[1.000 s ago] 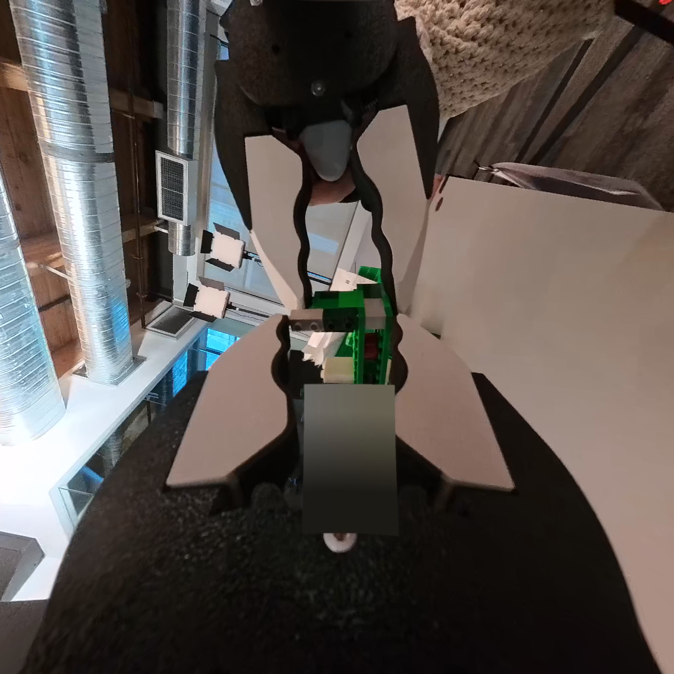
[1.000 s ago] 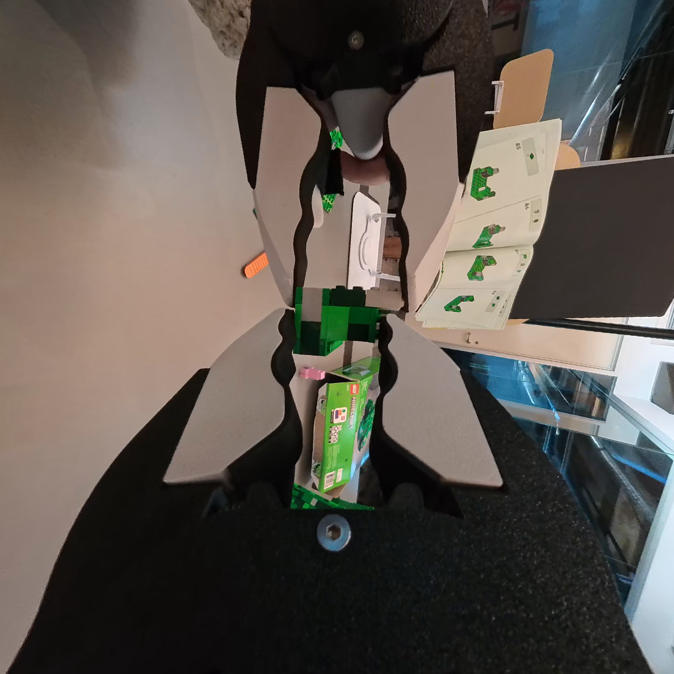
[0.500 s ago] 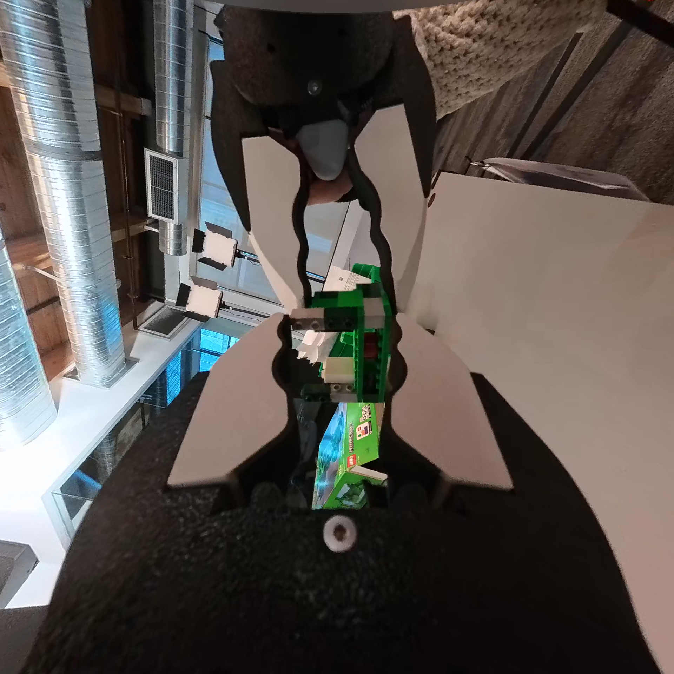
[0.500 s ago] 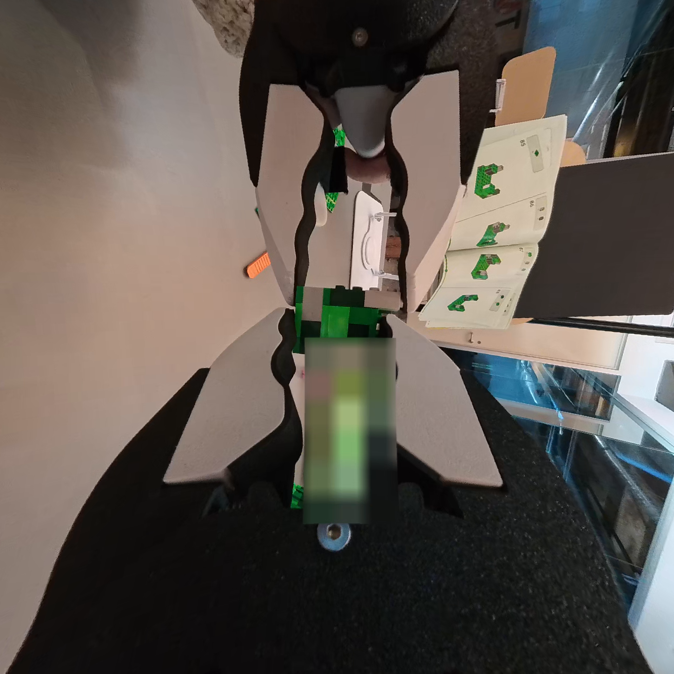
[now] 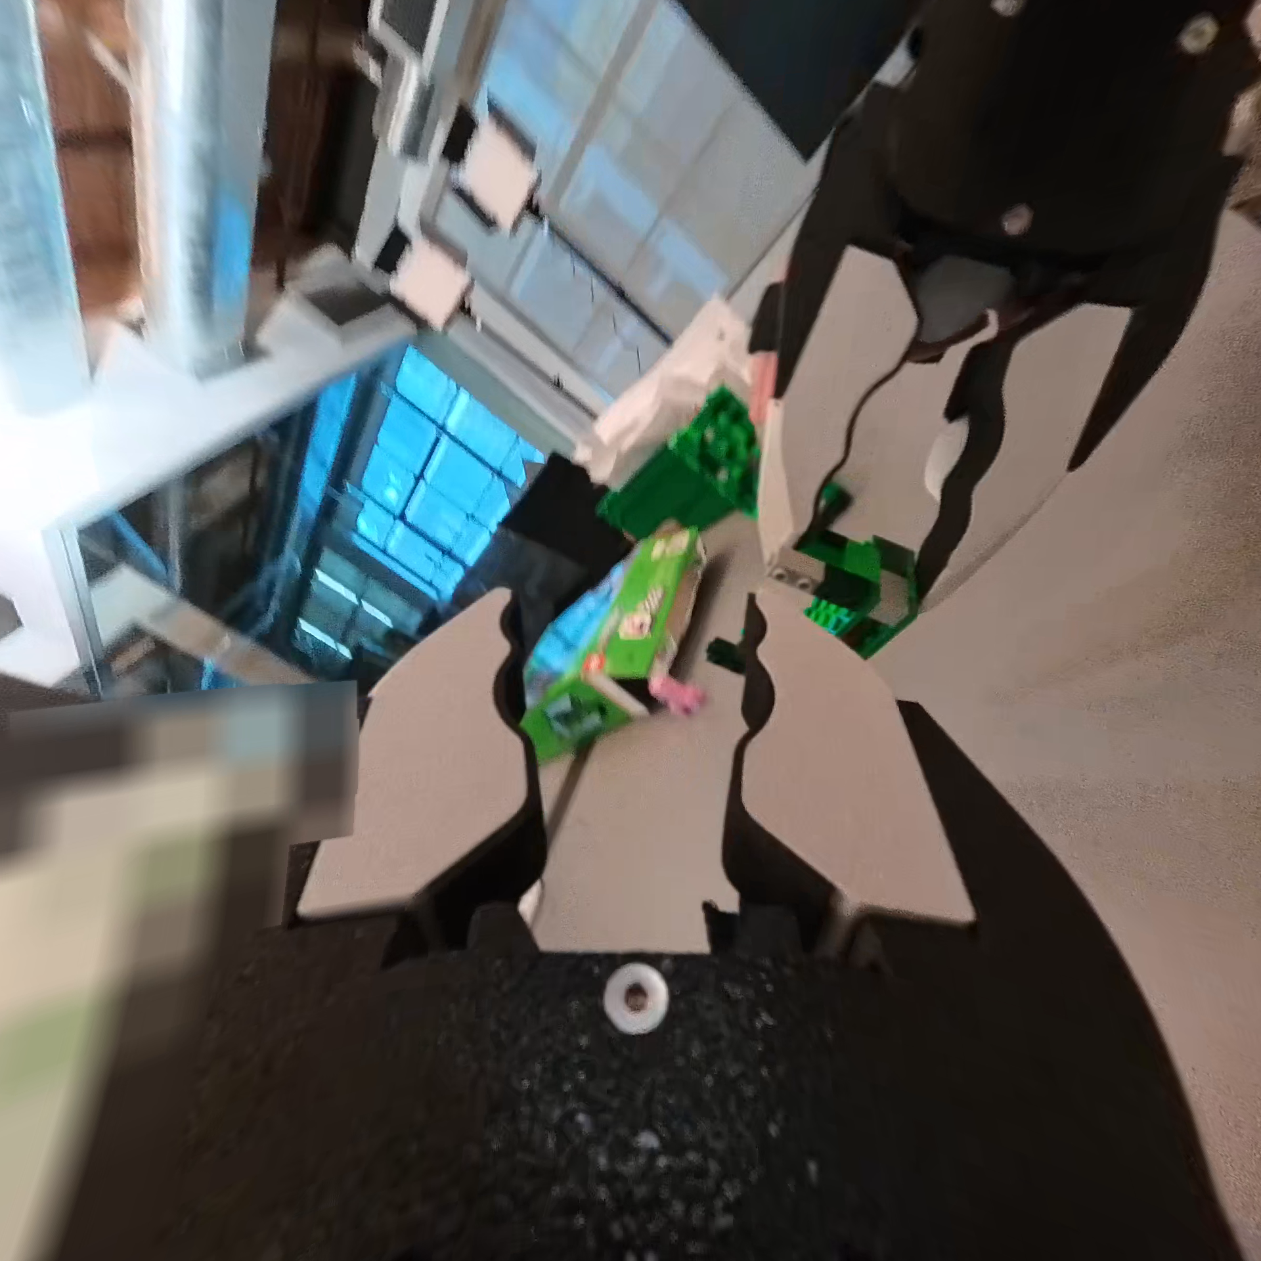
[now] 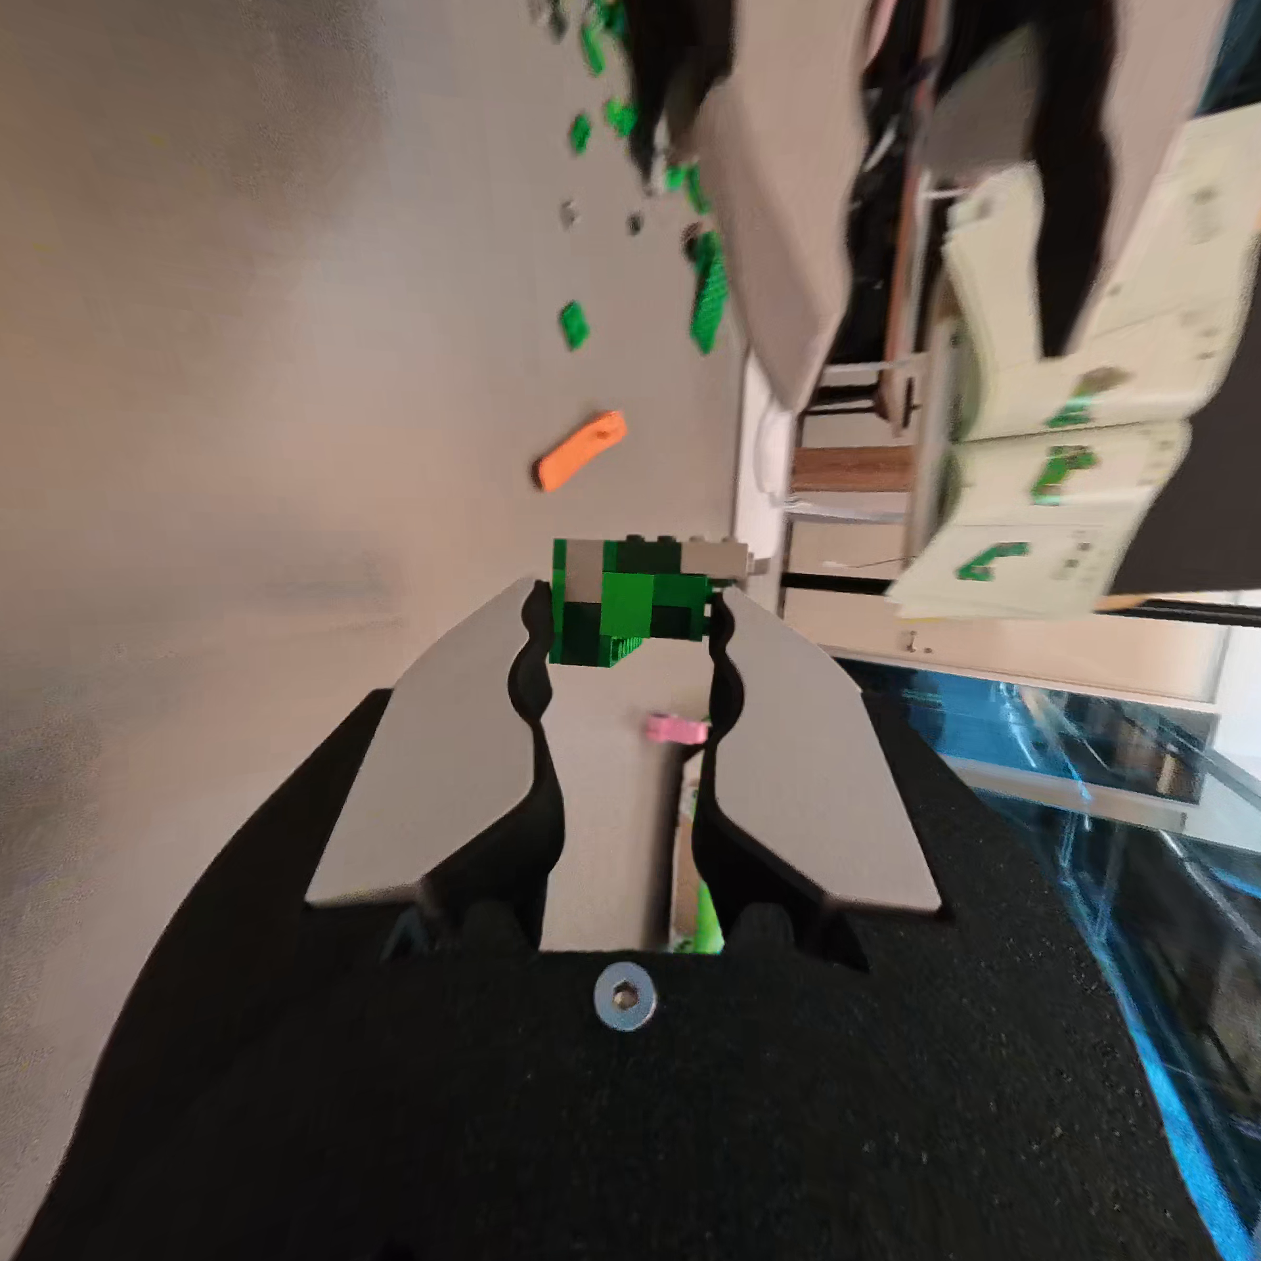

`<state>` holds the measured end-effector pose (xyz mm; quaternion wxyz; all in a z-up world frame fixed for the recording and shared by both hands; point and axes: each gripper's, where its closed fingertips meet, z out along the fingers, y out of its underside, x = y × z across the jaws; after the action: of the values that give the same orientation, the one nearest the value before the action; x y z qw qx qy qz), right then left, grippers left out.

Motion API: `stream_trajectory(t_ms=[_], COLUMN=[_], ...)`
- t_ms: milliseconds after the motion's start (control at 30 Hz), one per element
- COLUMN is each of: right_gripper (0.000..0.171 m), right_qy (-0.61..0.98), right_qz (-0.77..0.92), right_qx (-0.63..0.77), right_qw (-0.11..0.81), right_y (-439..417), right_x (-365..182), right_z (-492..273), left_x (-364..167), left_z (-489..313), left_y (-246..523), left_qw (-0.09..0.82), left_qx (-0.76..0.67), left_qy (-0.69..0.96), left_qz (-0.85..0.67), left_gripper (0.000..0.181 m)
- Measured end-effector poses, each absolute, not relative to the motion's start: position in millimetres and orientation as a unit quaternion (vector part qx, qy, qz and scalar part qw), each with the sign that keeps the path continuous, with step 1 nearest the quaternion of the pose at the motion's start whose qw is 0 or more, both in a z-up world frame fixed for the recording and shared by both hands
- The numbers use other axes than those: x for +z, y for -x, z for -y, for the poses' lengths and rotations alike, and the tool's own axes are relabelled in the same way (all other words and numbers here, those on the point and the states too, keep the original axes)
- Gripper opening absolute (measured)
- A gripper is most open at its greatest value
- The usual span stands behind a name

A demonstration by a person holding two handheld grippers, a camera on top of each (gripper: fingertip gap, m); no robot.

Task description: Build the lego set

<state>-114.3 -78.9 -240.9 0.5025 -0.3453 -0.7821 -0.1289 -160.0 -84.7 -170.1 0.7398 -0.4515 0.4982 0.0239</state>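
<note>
The green, dark green and grey lego build (image 6: 624, 607) is held between my right gripper's (image 6: 628, 597) fingertips, above the pale table (image 6: 273, 409). In the left wrist view the same build (image 5: 856, 570) sits in the right gripper (image 5: 849, 583) at the upper right. My left gripper (image 5: 628, 607) is open and empty, apart from the build and below-left of it. It shows blurred at the top of the right wrist view (image 6: 819, 205).
A green lego box (image 5: 614, 648), a pink piece (image 5: 675, 696) and a larger green build (image 5: 696, 477) lie on the table. An orange brick separator (image 6: 580, 450), several loose green pieces (image 6: 573, 324) and an open instruction booklet (image 6: 1064, 477) are farther off.
My left gripper has opened, let go of the build and swung away from it. My right gripper still holds the build. Both views are motion-blurred.
</note>
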Motion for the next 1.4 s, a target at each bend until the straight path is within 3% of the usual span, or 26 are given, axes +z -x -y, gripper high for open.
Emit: stream_trajectory(t_ms=[167, 433, 533, 667, 767, 833, 933, 1067, 1167, 1300, 1400], right_gripper=[0.044, 0.044, 0.059, 0.066, 0.066, 0.058, 0.06, 0.059, 0.059, 0.057, 0.045], right_qy=[0.34, 0.316, 0.327, 0.34, 0.388, 0.451, 0.523, 0.547, 0.531, 0.459, 0.451], right_qz=[0.793, 0.797, 0.804, 0.804, 0.808, 0.802, 0.762, 0.742, 0.748, 0.773, 0.759], right_qx=[-0.142, -0.193, -0.192, -0.171, -0.087, 0.045, 0.202, 0.303, 0.322, 0.388, 0.375], right_qw=[0.485, 0.476, 0.457, 0.457, 0.435, 0.39, 0.323, 0.242, 0.233, 0.204, 0.281], right_y=[126.5, 133.1, 130.1, 123.3, 108.7, 97.6, 88.9, 90.3, 100.2, 108.1, 103.6], right_x=[-291.6, -303.1, -306.5, -296.8, -288.1, -287.5, -292.0, -313.7, -318.6, -308.2, -289.3], right_z=[51.3, 31.8, 34.5, 42.2, 53.0, 61.9, 52.9, 51.1, 59.7, 102.8, 76.3], left_x=[-212.5, -222.2, -229.9, -237.9, -242.4, -243.1, -242.1, -241.9, -243.6, -258.5, -272.5], left_z=[78.7, 73.8, 70.0, 66.2, 64.9, 64.9, 65.2, 64.3, 64.7, 66.6, 68.8], left_y=[196.3, 211.7, 212.5, 211.9, 212.0, 211.1, 209.3, 206.0, 198.6, 179.4, 162.3], left_qw=[0.721, 0.721, 0.712, 0.701, 0.693, 0.692, 0.694, 0.693, 0.687, 0.644, 0.602], left_qx=[0.04, 0.057, 0.07, 0.084, 0.087, 0.087, 0.091, 0.089, 0.063, -0.016, -0.077], left_qy=[0.536, 0.584, 0.597, 0.61, 0.622, 0.626, 0.629, 0.638, 0.654, 0.709, 0.749], left_qz=[-0.437, -0.368, -0.362, -0.359, -0.354, -0.348, -0.338, -0.323, -0.311, -0.287, -0.265], left_gripper=[0.052, 0.048, 0.048, 0.049, 0.049, 0.05, 0.049, 0.048, 0.048, 0.067, 0.089])
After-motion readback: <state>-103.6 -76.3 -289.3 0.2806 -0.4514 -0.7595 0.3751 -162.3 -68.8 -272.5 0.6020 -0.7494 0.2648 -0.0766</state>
